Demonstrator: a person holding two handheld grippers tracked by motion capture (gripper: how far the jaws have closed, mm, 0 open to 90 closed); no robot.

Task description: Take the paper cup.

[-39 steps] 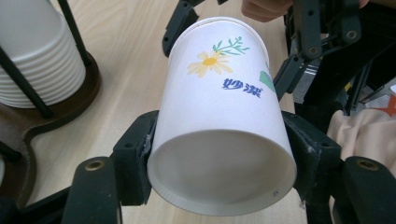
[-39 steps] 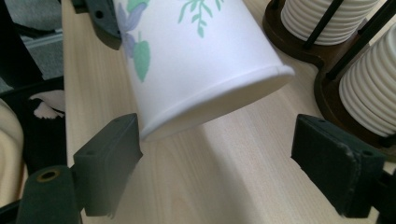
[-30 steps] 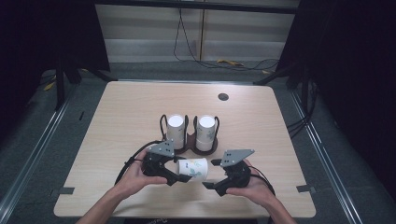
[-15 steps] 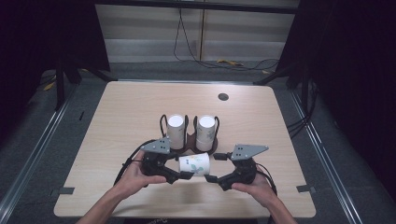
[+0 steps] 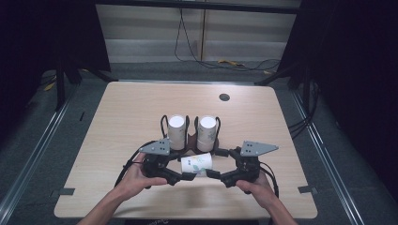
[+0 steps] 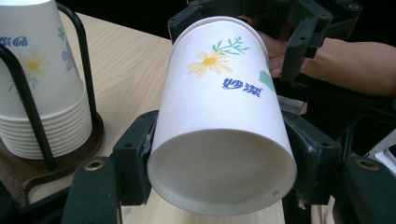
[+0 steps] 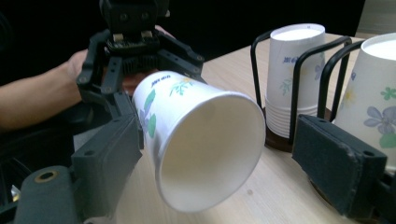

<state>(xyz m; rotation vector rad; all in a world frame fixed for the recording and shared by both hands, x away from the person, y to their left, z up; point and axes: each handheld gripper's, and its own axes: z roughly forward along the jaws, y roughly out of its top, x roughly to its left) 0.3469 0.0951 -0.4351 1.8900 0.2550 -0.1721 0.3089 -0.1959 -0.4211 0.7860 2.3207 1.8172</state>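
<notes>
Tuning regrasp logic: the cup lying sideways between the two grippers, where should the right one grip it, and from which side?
Grip the paper cup on its side wall just behind the open rim, coming in along its axis from the mouth end. It lies level, the left hand-held gripper already clamps the base end, and the right hand-held gripper's open jaws flank the wider rim.

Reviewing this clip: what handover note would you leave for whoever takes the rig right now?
Left gripper: shut on the paper cup near its base, cup lying sideways above the table.
Right gripper: jaws have just been opening; the cup's mouth end sits between them, ungripped.
Two upside-down cup stacks stand in the wire holder just behind.
Done: one cup is out, in the left's grip alone.
Left: probably withdraw the right and set the cup down.
</notes>
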